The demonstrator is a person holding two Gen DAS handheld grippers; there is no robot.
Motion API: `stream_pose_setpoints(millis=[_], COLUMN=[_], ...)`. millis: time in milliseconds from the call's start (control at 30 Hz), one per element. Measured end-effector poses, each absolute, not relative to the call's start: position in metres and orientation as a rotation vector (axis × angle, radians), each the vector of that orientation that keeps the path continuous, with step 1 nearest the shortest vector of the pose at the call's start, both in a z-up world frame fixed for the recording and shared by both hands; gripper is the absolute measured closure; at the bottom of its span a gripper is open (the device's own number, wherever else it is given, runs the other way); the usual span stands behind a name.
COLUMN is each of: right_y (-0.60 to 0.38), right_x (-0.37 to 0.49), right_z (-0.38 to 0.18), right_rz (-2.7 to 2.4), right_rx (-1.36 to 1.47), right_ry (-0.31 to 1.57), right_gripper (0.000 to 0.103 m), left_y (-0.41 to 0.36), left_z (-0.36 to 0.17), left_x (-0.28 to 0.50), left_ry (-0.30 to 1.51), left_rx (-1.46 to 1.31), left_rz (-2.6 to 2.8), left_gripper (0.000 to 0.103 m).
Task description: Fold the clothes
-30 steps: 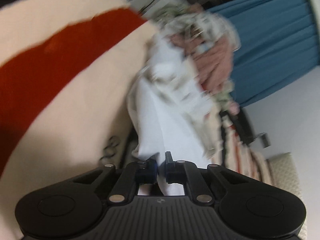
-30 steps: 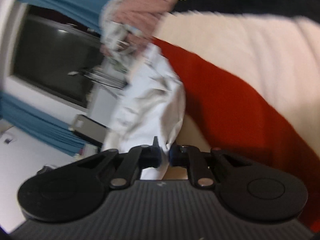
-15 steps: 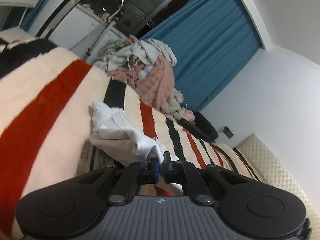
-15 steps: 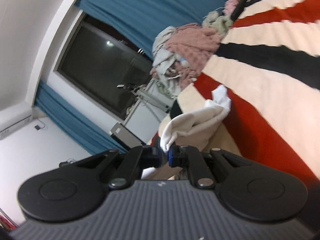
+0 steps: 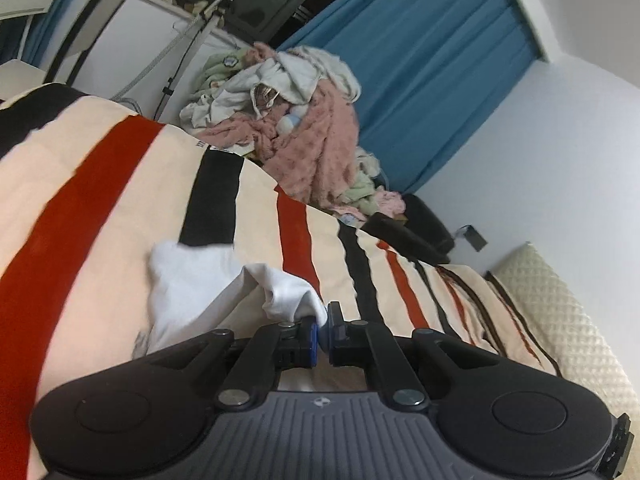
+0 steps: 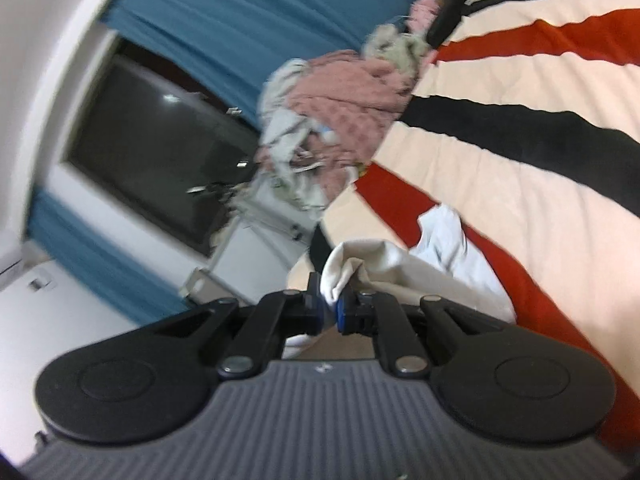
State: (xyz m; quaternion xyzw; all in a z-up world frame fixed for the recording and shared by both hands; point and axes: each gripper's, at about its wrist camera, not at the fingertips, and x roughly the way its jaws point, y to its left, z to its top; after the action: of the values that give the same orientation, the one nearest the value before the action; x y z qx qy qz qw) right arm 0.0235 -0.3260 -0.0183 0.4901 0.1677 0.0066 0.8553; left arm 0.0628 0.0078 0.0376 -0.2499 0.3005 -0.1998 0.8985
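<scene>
A white garment (image 5: 224, 284) hangs bunched above the striped bed cover (image 5: 100, 200), held at two spots. My left gripper (image 5: 323, 322) is shut on one edge of it, the cloth pinched between the blue pads. In the right wrist view the same white garment (image 6: 404, 268) droops over the red stripe, and my right gripper (image 6: 329, 300) is shut on a folded corner of it. Both grippers are raised off the cover, and the lower part of the garment is hidden behind them.
A pile of unfolded clothes (image 5: 292, 120), pink, white and pale green, sits at the far end of the bed before a blue curtain (image 5: 432, 72). A cream quilted pillow (image 5: 560, 320) lies at the right. A dark window (image 6: 160, 152) and white furniture stand beyond the bed.
Both grippers have risen with the white garment, lifting it off the cover. The close view of cloth and a hand a second ago has given way to the whole bed and the pile.
</scene>
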Motion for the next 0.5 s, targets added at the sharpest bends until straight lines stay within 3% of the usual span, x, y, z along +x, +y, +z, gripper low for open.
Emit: stream_pose_setpoints(millis=[133,400,433,500], right_y=[-0.34,-0.351,-0.353,-0.355], right_x=[0.109,0.208,0.21,0.208], right_z=[-0.035,-0.079,-0.081,-0.085], right_rz=[-0.051,-0.011,0.008,0.056], right_rx=[1.062,0.976,0.966,0.946], right_ry=[0.448,0.619,0.636,0.653], right_gripper=[0.093,0.09,0.086,0.059], left_y=[-0.012,-0.026,-0.024,-0.019], left_z=[0.023,-0.028,-0.034,-0.04], left_x=[0.153,0.252,0.256,0.256], left_ry=[0.693,0.776,0.786,0.786], left_rx=[-0.521,-0.432,-0.426,-0.387], left_rz=[-0.357,-0.324,-0.356,-0.415], left_gripper=[0.098,0.096,0.094,0.084])
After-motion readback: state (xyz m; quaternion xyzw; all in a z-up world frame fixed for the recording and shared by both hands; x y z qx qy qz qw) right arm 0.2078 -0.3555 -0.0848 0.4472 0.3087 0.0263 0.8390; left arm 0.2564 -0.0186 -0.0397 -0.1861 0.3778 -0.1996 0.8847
